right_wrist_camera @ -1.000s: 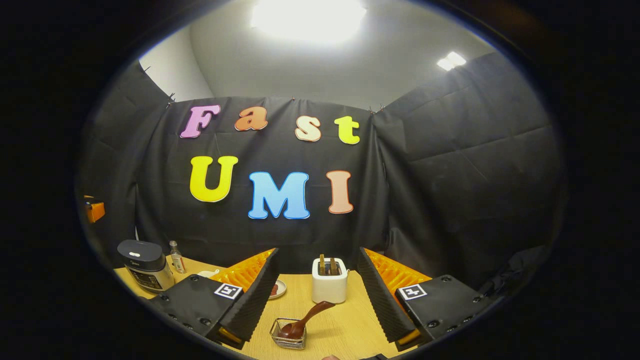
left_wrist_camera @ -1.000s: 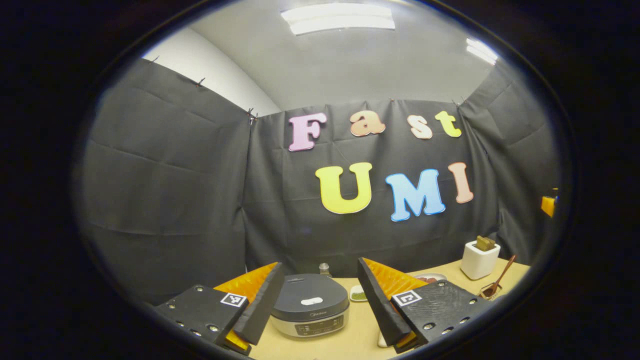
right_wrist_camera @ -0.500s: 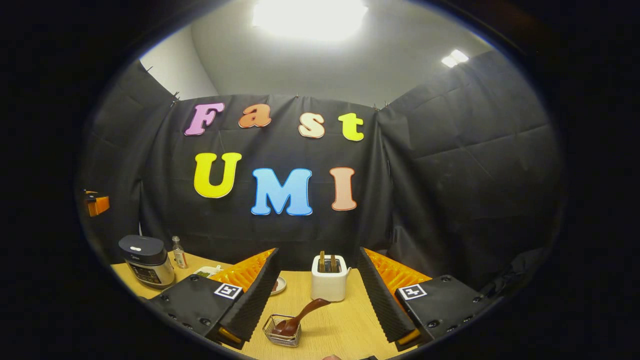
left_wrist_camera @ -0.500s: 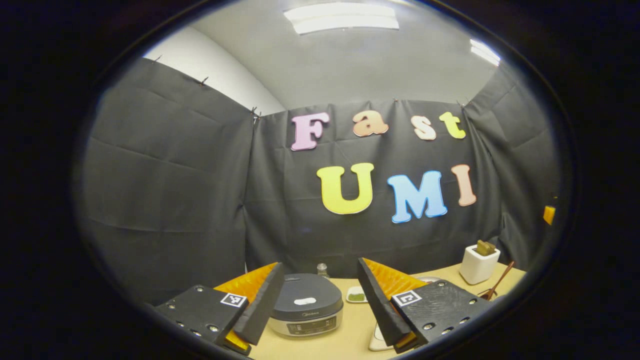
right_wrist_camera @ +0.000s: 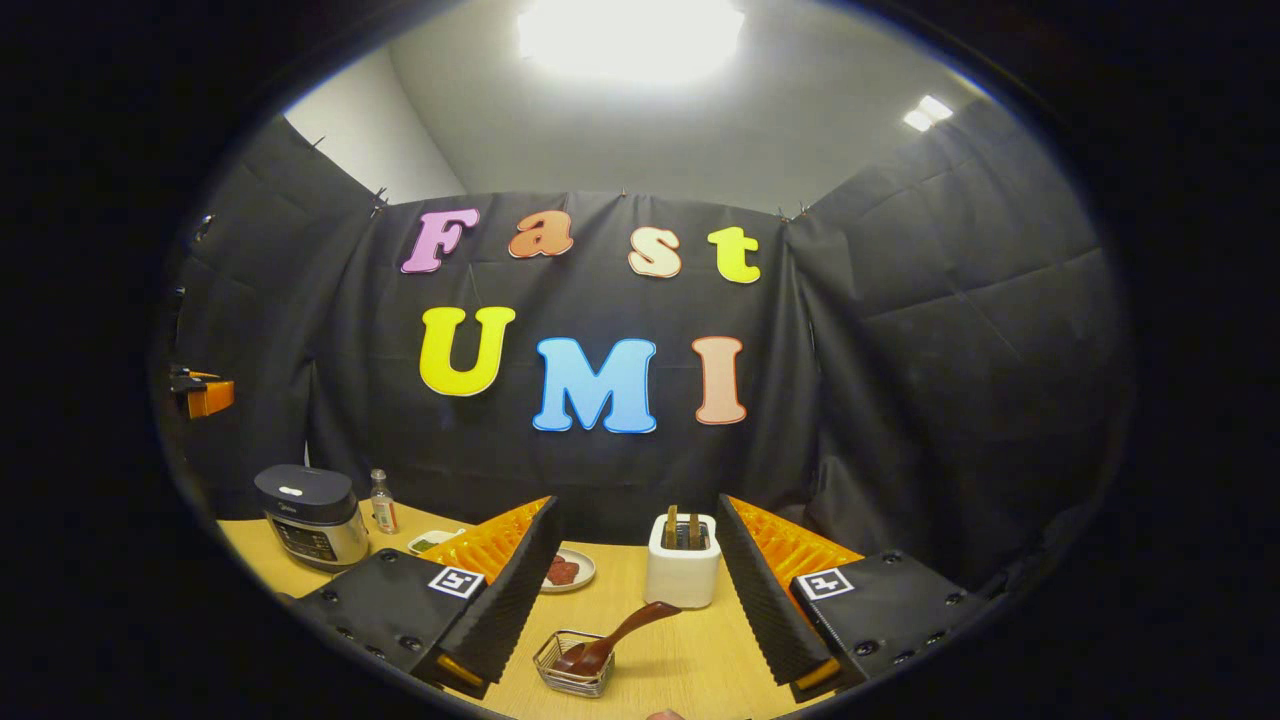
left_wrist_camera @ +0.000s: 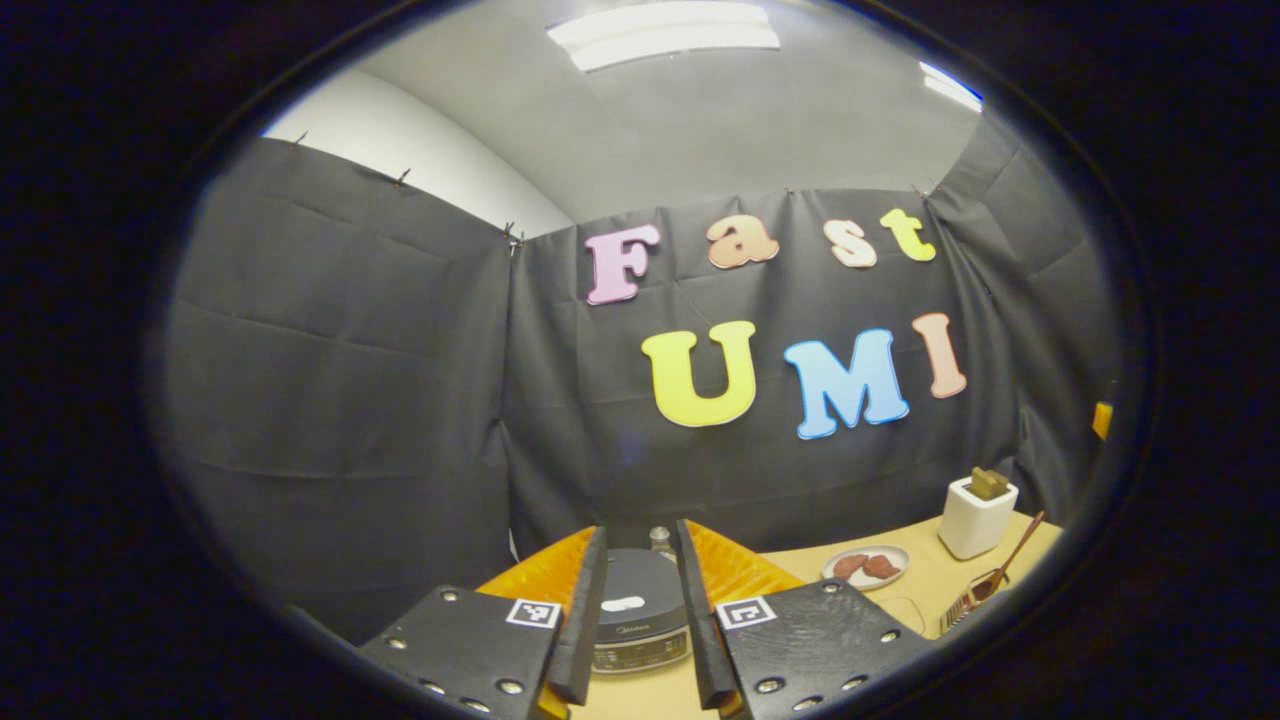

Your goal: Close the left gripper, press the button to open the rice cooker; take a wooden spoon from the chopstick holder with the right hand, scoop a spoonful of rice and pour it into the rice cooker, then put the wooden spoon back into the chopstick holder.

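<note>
In the left gripper view, my left gripper (left_wrist_camera: 640,540) has its fingers drawn close, with a narrow gap and nothing held. Through that gap I see the dark-lidded rice cooker (left_wrist_camera: 635,612) with its lid down and a white button on top. In the right gripper view the rice cooker (right_wrist_camera: 310,515) stands at the table's far left. My right gripper (right_wrist_camera: 635,520) is open and empty above the table. Just ahead of it, the wooden spoon (right_wrist_camera: 625,630) leans bowl-down in a small wire holder (right_wrist_camera: 570,668). The spoon (left_wrist_camera: 1012,553) also appears at the far right of the left gripper view.
A white toaster-like box (right_wrist_camera: 683,575) with two brown slices stands behind the wire holder. A plate of reddish food (right_wrist_camera: 566,572), a small dish (right_wrist_camera: 430,542) and a small bottle (right_wrist_camera: 381,502) sit between it and the cooker. The wooden table (right_wrist_camera: 690,665) ends at the black cloth walls.
My left gripper's fingers have drawn in from wide apart to a narrow gap, lined up on the cooker. My right gripper has drifted slightly and stays open.
</note>
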Motion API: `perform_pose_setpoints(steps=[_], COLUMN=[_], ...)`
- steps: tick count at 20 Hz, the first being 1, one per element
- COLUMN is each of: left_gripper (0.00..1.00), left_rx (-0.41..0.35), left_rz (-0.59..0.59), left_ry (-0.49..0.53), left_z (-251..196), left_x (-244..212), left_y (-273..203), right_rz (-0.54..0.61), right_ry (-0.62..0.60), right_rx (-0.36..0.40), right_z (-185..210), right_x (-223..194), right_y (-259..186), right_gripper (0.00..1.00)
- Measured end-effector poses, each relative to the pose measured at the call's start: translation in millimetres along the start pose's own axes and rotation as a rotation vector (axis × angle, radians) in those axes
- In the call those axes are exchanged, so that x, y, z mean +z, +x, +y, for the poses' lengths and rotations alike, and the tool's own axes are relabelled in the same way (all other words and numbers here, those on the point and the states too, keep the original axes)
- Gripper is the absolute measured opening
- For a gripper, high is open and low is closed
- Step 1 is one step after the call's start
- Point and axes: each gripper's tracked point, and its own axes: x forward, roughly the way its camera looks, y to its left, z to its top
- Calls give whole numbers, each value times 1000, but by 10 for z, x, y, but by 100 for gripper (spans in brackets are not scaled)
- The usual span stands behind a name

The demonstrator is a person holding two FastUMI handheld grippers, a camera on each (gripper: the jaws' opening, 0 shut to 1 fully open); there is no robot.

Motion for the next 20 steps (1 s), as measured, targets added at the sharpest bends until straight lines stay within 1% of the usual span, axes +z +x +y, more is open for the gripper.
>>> perform_pose_setpoints(steps=[1, 4, 5, 6, 7, 8, 10, 13, 18, 20], left_gripper=[41, 22, 15, 6, 8, 0, 1, 0, 0, 3], left_rx=[-22, -47, -42, -51, -43, -48, -59, -88, -131, -144], left_rz=[7, 29, 27, 31, 36, 49, 83, 132, 246, 292], left_ry=[-6, -35, -41, -47, -51, -60, -77, -88, -101, -105], left_z=[-29, 38, 88, 125, 172, 224, 315, 392, 388, 390], left_x=[-35, -130, -143, -201, -241, -338, -546, -857, -1532, -1830], left_y=[81, 267, 349, 430, 490, 607, 823, 1077, 1445, 1525], right_rz=[-2, -3, 0, 0, 3, 7, 8, 16, 53, 66], right_ry=[5, 2, 7, 13, 16, 19, 23, 3, -14, -22], right_rx=[-1, -21, -28, -35, -47, -62, -88, -129, -183, -195], right_z=[32, 124, 163, 205, 231, 247, 301, 349, 428, 470], right_x=[16, 28, 23, 34, 25, 23, 35, 12, -43, -58], right_y=[19, 71, 91, 106, 120, 132, 163, 200, 255, 264], right_gripper=[97, 97, 97, 97, 97, 97, 97, 97, 97, 98])
